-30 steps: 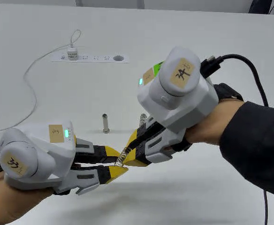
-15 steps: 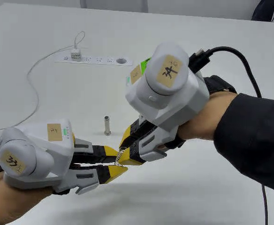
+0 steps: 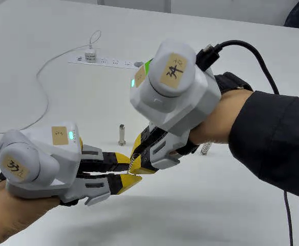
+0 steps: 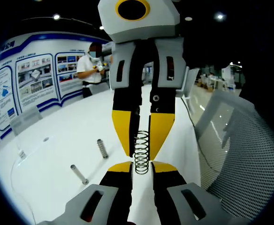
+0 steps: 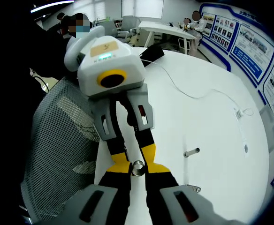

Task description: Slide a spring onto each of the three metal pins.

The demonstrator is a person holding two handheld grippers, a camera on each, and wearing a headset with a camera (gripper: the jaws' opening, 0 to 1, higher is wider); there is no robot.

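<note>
The right gripper (image 4: 142, 152) reaches down from above with its yellow-tipped jaws pressed against the two sides of a small spring (image 4: 141, 140), which lies lengthwise between them, along the jaws. The left gripper (image 4: 142, 168) meets it tip to tip from below. Its jaws sit close on either side of the spring's lower end, but whether they squeeze it or only flank it cannot be told. In the head view the left gripper's two jaws show a narrow gap between them. The spring is in the air above the white table (image 3: 216, 205), at the spot where the two grippers meet. On the table just beyond the tips a bare pin (image 3: 122, 134) stands upright. In the left gripper view a second pin (image 4: 102, 148) stands near the bare one and wears a second spring (image 4: 101, 145) around its shaft. A black cable (image 3: 241, 48) leaves the back of the right gripper and curves over the person's dark sleeve (image 3: 275, 138). Farther back on the table lies a white power strip (image 3: 108, 63) with a small plug (image 3: 90, 54) in it, and a thin white cord (image 3: 42, 87) trails from the plug toward the left edge. A mesh chair (image 4: 249, 150) stands beside the table.
</note>
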